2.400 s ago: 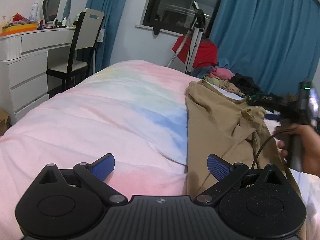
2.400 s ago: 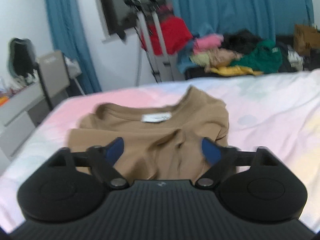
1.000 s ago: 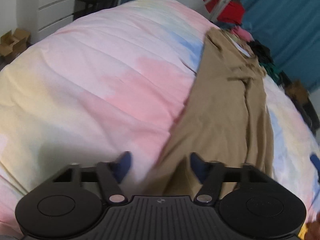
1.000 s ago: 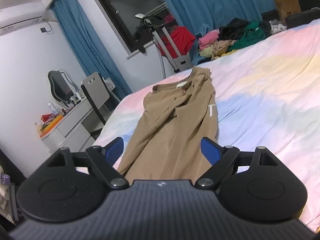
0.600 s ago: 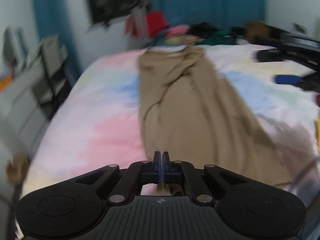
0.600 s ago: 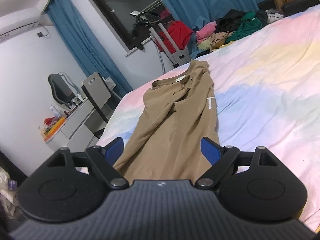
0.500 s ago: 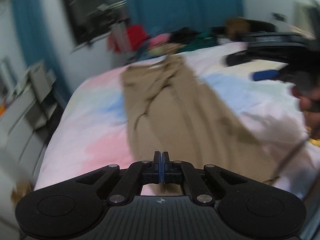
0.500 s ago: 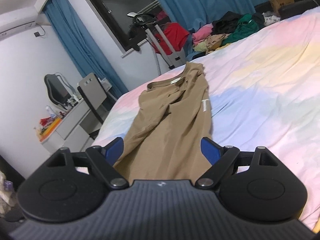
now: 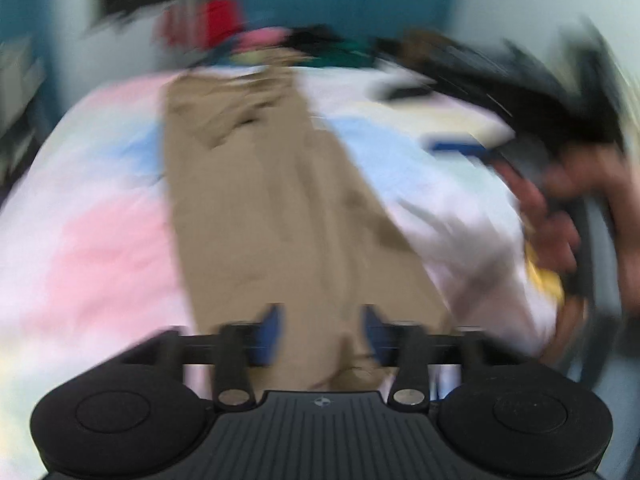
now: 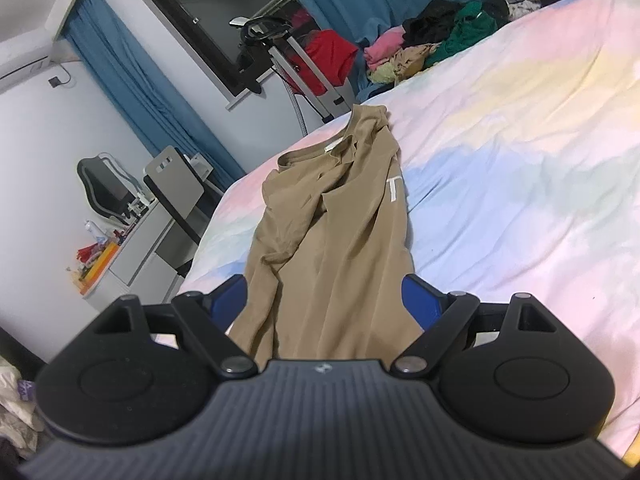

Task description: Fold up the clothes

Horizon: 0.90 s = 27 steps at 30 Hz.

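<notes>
Tan shirt (image 10: 332, 240) is lying lengthwise on the pastel bed (image 10: 520, 140), collar toward 12. Left tool (image 9: 320, 330) is hovering w/ fingers apart over the hem; right tool (image 10: 324, 300) likewise spread wide. Clothes pile (image 10: 432, 46) is sitting at 1, desk (image 10: 132, 248) at 9.

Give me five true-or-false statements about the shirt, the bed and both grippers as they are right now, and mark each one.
1. The tan shirt lies stretched lengthwise on the pastel bedspread. True.
2. The right gripper is clamped on the shirt's hem. False: its jaws are wide apart, with the shirt lying between them.
3. The left gripper is open over the near end of the shirt. True.
4. The shirt's collar points toward the grippers. False: the collar is at the far end, toward the window.
5. A pile of clothes sits beyond the far edge of the bed. True.
</notes>
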Motion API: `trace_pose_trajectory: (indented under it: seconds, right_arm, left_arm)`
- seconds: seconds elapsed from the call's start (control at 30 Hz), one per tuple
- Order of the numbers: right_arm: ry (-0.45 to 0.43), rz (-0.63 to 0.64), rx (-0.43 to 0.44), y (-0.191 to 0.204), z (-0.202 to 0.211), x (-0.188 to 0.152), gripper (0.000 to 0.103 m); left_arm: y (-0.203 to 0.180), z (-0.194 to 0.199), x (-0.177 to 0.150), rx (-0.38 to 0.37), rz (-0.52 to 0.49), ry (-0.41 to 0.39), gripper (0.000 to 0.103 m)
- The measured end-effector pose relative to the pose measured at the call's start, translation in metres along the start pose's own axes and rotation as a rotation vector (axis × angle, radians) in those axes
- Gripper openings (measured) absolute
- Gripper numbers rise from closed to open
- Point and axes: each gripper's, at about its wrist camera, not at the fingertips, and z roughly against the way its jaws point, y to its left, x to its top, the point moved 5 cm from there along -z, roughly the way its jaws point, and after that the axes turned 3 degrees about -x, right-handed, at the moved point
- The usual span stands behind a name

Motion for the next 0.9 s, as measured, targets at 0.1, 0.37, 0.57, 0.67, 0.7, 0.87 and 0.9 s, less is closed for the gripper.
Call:
trace_pose_trajectory:
  seconds: [0.1,0.37,0.57,0.67,0.7,0.87,0.9]
  right_arm:
    - [0.006,-0.001,0.004,0.000,-0.002,-0.001,0.086]
    - [0.020,-0.038,0.005,-0.005,-0.002,-0.002,0.086]
    - [0.050,-0.065,0.023,-0.007,-0.006,-0.005,0.086]
    - [0.054,-0.066,0.023,-0.007,-0.005,-0.005,0.086]
    - [0.052,-0.067,0.021,-0.008,-0.004,-0.005,0.086]
    - [0.052,-0.079,0.021,-0.009,-0.004,-0.005,0.086]
    - [0.054,-0.078,0.022,-0.008,-0.005,-0.005,0.086]
  left_arm:
    - [0.048,-0.005,-0.002,0.034,0.243,0.017,0.064]
    - [0.078,-0.011,-0.014,-0.035,0.430,0.078,0.053]
    - [0.054,-0.019,-0.019,-0.015,0.293,0.139,0.008]
    - [0.043,-0.014,-0.016,0.042,0.206,0.105,0.003]
    - [0.042,-0.008,-0.013,0.074,0.173,0.083,0.003]
    - [0.042,0.031,0.001,0.204,0.019,-0.005,0.002]
    - [0.040,0.036,0.004,0.232,-0.019,-0.017,0.002]
